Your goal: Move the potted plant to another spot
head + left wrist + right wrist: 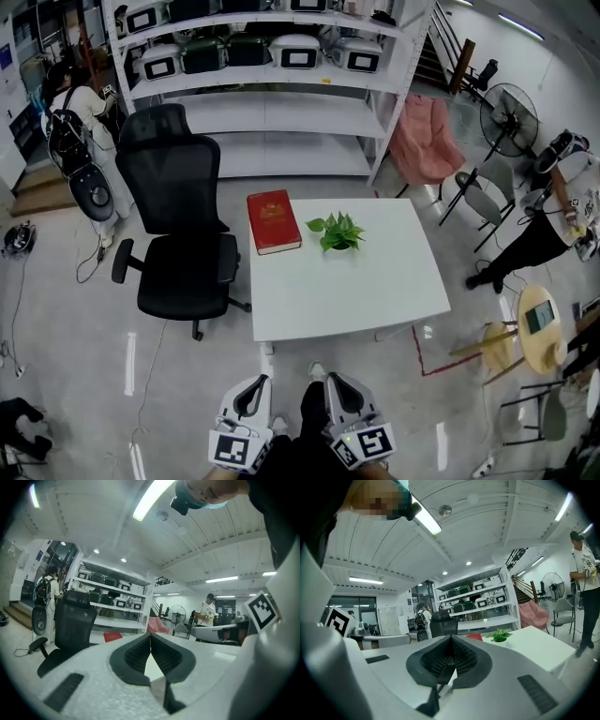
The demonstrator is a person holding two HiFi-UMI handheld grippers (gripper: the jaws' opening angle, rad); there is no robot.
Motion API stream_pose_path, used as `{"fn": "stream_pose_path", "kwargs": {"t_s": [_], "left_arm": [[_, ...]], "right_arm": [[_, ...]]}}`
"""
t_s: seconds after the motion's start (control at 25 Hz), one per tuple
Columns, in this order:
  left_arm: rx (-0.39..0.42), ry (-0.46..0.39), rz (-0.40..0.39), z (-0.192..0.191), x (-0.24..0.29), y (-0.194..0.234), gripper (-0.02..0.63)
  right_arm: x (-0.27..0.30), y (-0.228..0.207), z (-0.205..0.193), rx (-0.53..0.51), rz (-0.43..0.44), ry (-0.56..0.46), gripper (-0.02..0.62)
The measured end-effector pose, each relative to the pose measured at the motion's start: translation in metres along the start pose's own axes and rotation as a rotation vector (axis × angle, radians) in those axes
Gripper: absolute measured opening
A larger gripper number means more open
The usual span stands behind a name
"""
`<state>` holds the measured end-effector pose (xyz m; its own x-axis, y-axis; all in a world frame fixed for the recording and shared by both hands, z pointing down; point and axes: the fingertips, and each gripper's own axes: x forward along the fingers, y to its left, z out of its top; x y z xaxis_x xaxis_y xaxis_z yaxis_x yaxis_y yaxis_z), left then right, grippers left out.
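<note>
The potted plant (337, 232) is seen standing upright on the upper part of the white surface (366, 291), just above the centre of the head view. It is set just beside the right edge of a red book (273, 221), with a narrow gap left between them. A black office chair (178, 225) is placed against the left side of the surface.

The left claw (251, 398) and the right claw (343, 398) are held side by side at the bottom edge of the frame, short of the near edge of the surface and well apart from the plant. In the left gripper view the jaws are shown pressed together with nothing between them. In the right gripper view the jaws are likewise closed on nothing, and the plant is seen right of centre beyond them.
</note>
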<state>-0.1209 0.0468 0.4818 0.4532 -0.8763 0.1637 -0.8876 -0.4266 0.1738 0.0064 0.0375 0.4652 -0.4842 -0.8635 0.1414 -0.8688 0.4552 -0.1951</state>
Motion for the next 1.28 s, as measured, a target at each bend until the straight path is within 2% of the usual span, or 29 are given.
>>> {"fn": "stream_pose_path", "kwargs": {"t_s": [0.12,0.24,0.4,0.52,0.68,0.92,1.16,1.28], "left_arm": [[-0.008,-0.044,0.036,0.012,0.028,0.008,0.017],[0.003,0.014,0.038,0.01,0.055,0.006,0.017],[-0.019,-0.015,0.063,0.024,0.097,0.006,0.017],[-0.018,0.027,0.057,0.025,0.126,0.001,0.017],[-0.038,-0.032,0.088,0.04,0.163,0.0,0.017],[-0.044,-0.011,0.11,0.038,0.207,-0.006,0.017],[-0.052,-0.039,0.14,0.042,0.249,-0.005,0.017],[-0.054,-0.055,0.137,0.045,0.268,-0.007,0.017]], "right_arm": [[0.023,-0.023,0.006,0.0,0.016,-0.001,0.011],[0.044,-0.048,0.014,-0.002,0.031,0.011,0.011],[0.074,-0.085,0.025,-0.02,0.048,0.027,0.011],[0.094,-0.114,0.033,-0.042,0.057,0.035,0.009],[0.12,-0.148,0.041,-0.072,0.074,0.059,0.011],[0.159,-0.194,0.036,-0.141,0.1,0.11,0.011],[0.2,-0.228,0.03,-0.212,0.153,0.175,0.011],[0.22,-0.241,0.021,-0.259,0.185,0.244,0.012]]}}
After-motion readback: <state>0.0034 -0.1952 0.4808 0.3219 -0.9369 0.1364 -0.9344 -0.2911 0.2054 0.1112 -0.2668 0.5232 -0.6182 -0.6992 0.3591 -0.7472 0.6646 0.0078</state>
